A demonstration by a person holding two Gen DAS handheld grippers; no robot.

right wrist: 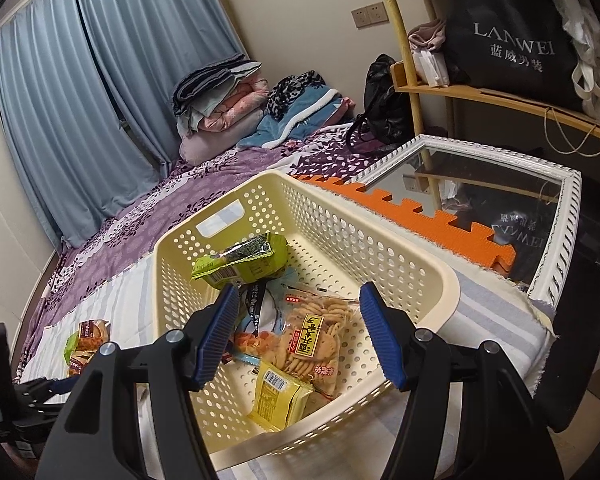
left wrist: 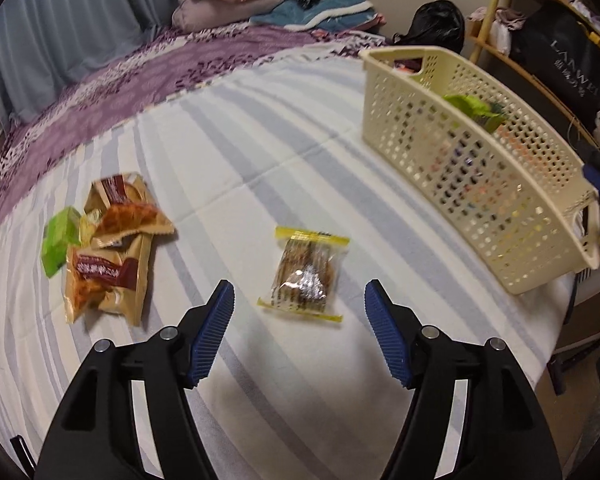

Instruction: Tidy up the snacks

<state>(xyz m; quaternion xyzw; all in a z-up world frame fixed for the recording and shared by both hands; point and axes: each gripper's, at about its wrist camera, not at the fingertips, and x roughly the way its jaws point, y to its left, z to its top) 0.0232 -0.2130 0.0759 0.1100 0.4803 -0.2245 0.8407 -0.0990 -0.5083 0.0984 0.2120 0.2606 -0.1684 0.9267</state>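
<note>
A clear snack packet with yellow ends (left wrist: 306, 276) lies on the striped cloth (left wrist: 260, 152). My left gripper (left wrist: 299, 292) hangs open just above it, one blue pad on either side and neither touching. To its left lies a pile of brown-gold packets (left wrist: 112, 264) with a green packet (left wrist: 58, 240). The cream perforated basket (left wrist: 480, 160) stands at the right. My right gripper (right wrist: 299, 295) is open and empty over the basket (right wrist: 440, 276). Inside are a green packet (right wrist: 244, 260), a cracker bag (right wrist: 316, 336) and a yellow packet (right wrist: 280, 396).
The striped cloth covers a bed with a purple floral sheet (right wrist: 188, 200) and folded blankets (right wrist: 228, 96) at the far end. A white-framed mirror (right wrist: 556, 232) and an orange foam mat (right wrist: 440, 228) lie beside the basket. A wooden shelf (right wrist: 500, 96) holds bags.
</note>
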